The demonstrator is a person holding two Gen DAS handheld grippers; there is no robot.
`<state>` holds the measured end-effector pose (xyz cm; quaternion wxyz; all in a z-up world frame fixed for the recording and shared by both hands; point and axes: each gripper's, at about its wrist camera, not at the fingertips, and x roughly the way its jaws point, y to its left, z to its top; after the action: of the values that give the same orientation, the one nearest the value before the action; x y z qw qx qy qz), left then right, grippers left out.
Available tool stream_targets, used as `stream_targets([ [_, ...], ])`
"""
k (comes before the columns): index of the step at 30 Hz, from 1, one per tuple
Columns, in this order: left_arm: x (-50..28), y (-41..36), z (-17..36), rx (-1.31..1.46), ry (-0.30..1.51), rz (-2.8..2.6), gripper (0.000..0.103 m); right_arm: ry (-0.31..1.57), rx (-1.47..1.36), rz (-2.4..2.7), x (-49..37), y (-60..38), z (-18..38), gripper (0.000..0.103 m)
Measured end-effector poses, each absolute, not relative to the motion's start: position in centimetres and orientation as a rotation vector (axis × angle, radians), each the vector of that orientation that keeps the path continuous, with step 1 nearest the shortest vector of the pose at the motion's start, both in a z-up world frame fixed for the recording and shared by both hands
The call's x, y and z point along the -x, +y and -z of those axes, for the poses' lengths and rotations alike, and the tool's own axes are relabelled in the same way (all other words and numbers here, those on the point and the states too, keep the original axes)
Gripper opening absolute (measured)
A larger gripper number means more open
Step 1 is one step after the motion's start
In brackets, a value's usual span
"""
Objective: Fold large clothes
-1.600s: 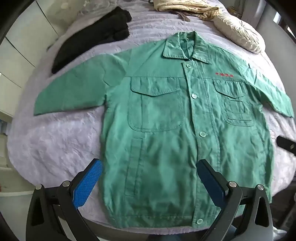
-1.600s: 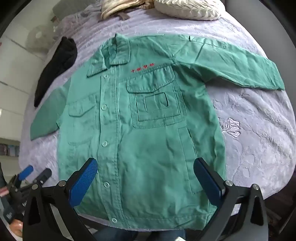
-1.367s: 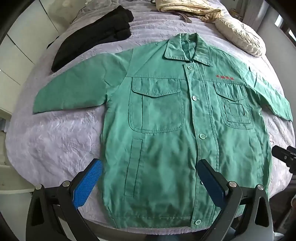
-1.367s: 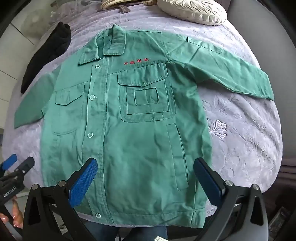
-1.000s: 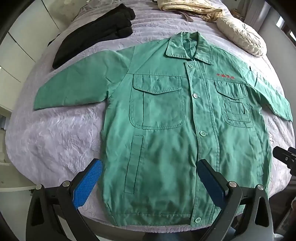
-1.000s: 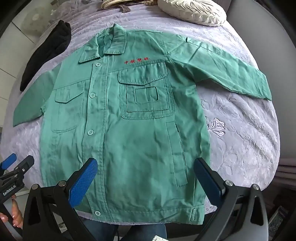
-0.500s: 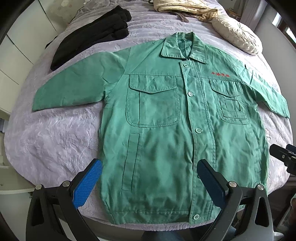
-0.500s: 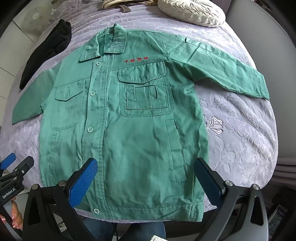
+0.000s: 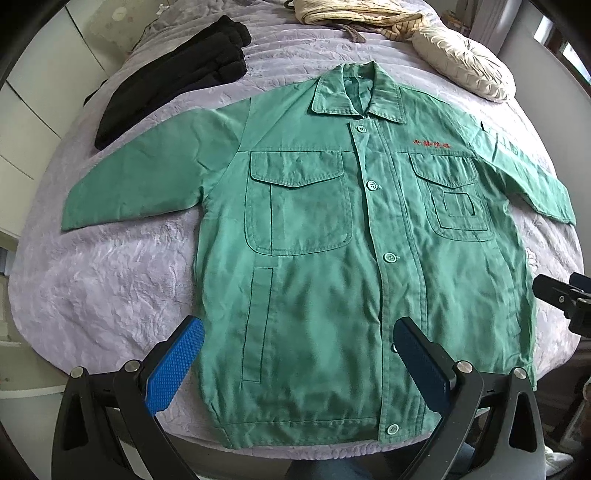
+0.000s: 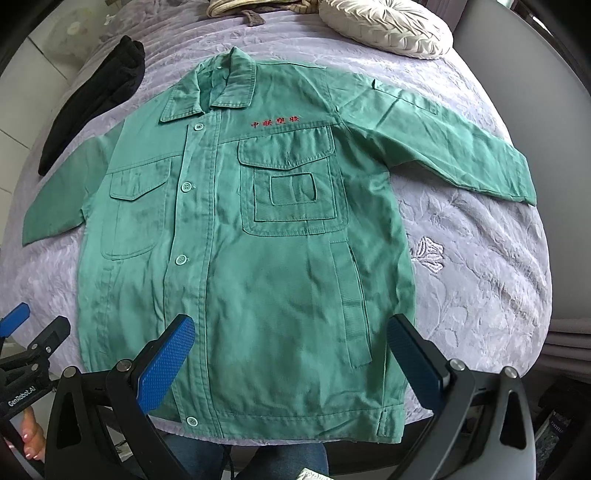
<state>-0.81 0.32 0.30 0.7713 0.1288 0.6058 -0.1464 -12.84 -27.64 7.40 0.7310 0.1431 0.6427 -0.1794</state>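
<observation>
A green work jacket [image 9: 325,266] [image 10: 258,266] lies flat and buttoned on the bed, front up, collar at the far end, both sleeves spread outward. Red characters sit above its chest pocket. My left gripper [image 9: 297,336] hovers open over the lower left part of the hem, nothing between its blue pads. My right gripper [image 10: 290,332] hovers open above the lower right part of the jacket, also empty. Each gripper shows at the edge of the other's view: the left gripper [image 10: 22,332], the right gripper [image 9: 565,295].
The bed has a lilac embossed cover [image 9: 103,280] [image 10: 480,258]. A black garment [image 9: 173,74] [image 10: 96,96] lies far left. A cream cushion [image 9: 461,62] [image 10: 384,26] and beige striped cloth [image 9: 351,14] sit at the head. A grey wall [image 10: 535,92] runs along the right.
Both grippers have drifted slightly over the jacket's hem end and stayed open. The jacket has not moved.
</observation>
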Motion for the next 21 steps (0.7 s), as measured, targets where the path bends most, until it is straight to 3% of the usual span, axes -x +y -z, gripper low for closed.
stream_targets([
  [21, 0.36, 1.19, 0.23, -0.268, 1.334, 0.293, 0.103, 1.414, -0.314, 0.399, 12.71, -27.55, -7.3, 0.103],
])
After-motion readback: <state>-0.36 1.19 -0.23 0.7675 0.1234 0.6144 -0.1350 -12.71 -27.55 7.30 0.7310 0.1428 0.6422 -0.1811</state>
